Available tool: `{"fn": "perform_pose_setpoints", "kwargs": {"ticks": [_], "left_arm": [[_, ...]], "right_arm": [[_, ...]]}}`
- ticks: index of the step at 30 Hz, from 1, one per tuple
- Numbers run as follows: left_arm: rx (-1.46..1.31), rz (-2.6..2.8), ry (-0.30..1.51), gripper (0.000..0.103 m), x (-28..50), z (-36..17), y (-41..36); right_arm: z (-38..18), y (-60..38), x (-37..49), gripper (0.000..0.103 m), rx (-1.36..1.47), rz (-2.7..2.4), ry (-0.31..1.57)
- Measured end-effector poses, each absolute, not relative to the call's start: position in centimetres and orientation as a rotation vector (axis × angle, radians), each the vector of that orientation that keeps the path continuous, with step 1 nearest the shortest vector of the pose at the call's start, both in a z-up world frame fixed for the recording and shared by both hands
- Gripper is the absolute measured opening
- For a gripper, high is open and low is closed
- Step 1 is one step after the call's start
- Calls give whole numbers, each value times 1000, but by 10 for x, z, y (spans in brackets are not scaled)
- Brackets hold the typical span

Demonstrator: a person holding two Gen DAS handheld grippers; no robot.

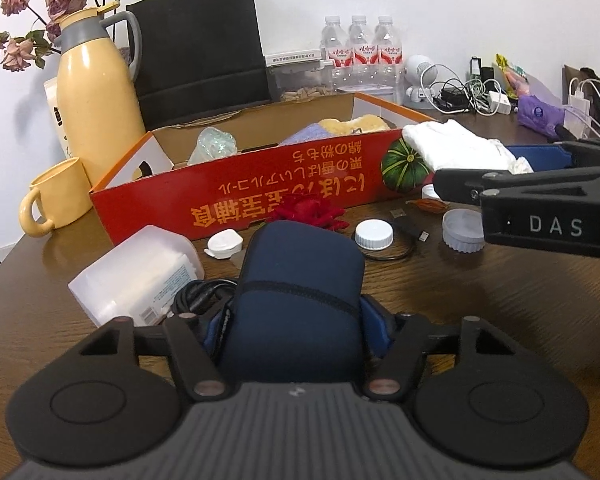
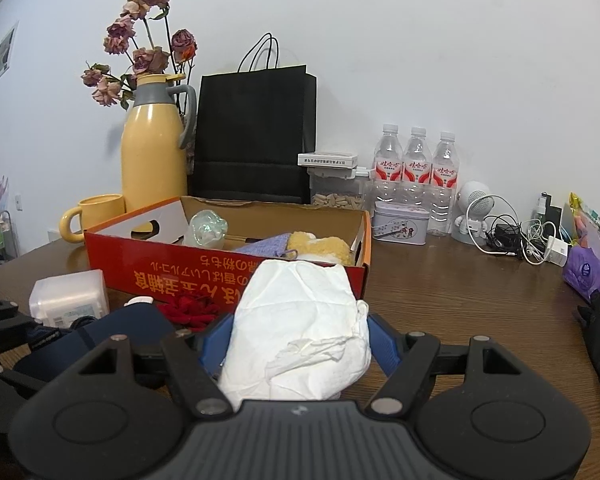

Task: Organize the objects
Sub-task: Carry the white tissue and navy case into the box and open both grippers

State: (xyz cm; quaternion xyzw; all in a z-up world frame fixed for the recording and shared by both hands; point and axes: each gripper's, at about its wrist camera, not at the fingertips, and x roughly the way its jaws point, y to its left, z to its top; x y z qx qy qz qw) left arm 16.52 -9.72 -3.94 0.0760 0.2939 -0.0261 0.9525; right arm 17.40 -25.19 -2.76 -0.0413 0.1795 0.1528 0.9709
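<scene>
Nearest my left camera sits the navy pouch (image 1: 296, 300), wedged between the blue pads of my left gripper (image 1: 296, 322); the pads look pressed against its sides, so I read it as gripped, though the pouch hides the actual contact. It rests on the brown wooden table (image 1: 480, 300), just in front of a red paper flower (image 1: 314, 212) and the red cardboard box (image 1: 236, 196). Beside the pouch on the left lies a clear plastic container (image 1: 136, 270), with a black cable (image 1: 198, 296) tucked between them. Two white lids (image 1: 373, 234) and a small white case (image 1: 224, 243) lie loose near the box front.

My right gripper (image 2: 296, 338) has its jaws partly closed around a crumpled white cloth bundle (image 2: 300, 328), which fills the gap between both blue pads. That bundle hangs at the near right corner of the box, above the table.

Inside the box I see a clear crinkled wrapper (image 2: 206, 230), a purple cloth (image 2: 266, 246) and something yellow and fluffy (image 2: 320, 246). A green striped pumpkin (image 1: 406, 164) sits by the box's right end.
</scene>
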Motion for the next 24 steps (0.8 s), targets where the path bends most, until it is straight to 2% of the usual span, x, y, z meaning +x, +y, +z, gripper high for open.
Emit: {"fn": "perform_pose_setpoints", "kwargs": {"ticks": [9,24], "left_arm": [[122,-57,563,64,160,-35,-94],[-11,-110,442,64,145,4,-71]], "right_arm": [[-27,-252,174,71,-85,311,363],[-24,-254,169,71,-84,307,314]]}}
